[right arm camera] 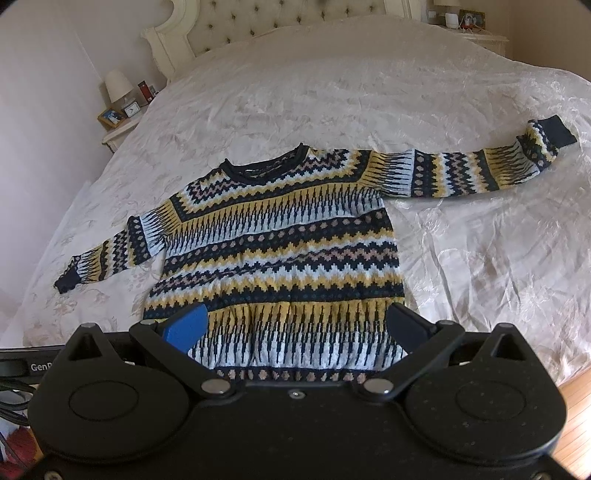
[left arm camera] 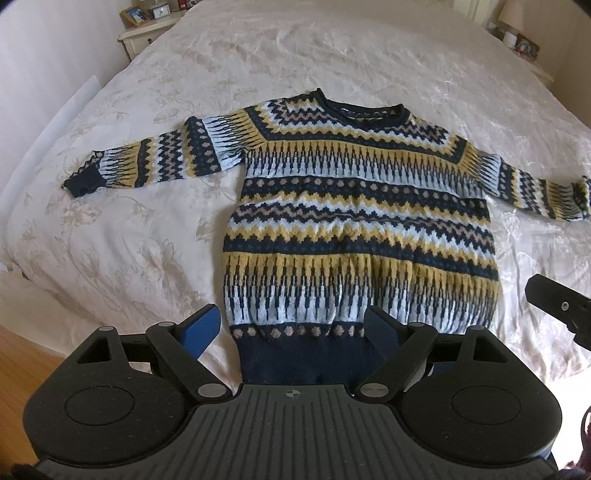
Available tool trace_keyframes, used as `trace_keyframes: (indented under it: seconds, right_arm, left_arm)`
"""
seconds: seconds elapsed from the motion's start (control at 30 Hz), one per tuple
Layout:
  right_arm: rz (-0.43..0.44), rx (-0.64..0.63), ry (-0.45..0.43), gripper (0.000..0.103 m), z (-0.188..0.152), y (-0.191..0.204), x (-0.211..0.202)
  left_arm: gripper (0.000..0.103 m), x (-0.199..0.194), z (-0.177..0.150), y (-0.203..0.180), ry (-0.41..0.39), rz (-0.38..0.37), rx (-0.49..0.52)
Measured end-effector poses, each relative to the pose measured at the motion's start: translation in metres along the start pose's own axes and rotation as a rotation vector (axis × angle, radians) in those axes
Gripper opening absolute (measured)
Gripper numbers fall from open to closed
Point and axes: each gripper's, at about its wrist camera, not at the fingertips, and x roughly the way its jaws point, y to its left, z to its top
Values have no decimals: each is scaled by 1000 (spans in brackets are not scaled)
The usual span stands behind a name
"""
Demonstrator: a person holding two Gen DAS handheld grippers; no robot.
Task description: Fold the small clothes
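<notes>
Both grippers hang over the near edge of the bed, nothing held. Left gripper has its jaws spread wide, straddling the dark ribbed hem without pinching it; right gripper is likewise spread wide, poised above the lower body of the sweater. Step in hand, judging by the layout: the start of the fold, garment flat and spread but no fold made yet. Next move likely calls for closing on a sleeve cuff or a hem corner and carrying it across the body (thick knit, so expect bulk at the crease, and a pinch needs to catch both layers).

Sweater is chunky wool-like knit, banded zigzags and dots in navy, mustard, pale blue and tan, rolled navy collar. It lies face up, mid-bed, sleeves out to both sides, cuffs dark. Bedspread underneath is cream, glossy, floral-patterned, softly wrinkled. Beyond: tufted headboard, pale nightstand with small framed pictures.
</notes>
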Motion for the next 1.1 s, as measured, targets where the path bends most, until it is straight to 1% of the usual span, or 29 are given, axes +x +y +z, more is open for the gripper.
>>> trace_keyframes:
  seconds: [0.77,1.1]
  right_arm:
    - [16,13,18,102,-3,-3,4]
    - [33,31,75,102,-1,-2,24]
  left_arm:
    - [85,7,-1,0,33,4,-6]
    - [85,21,1,13,76,9,-35]
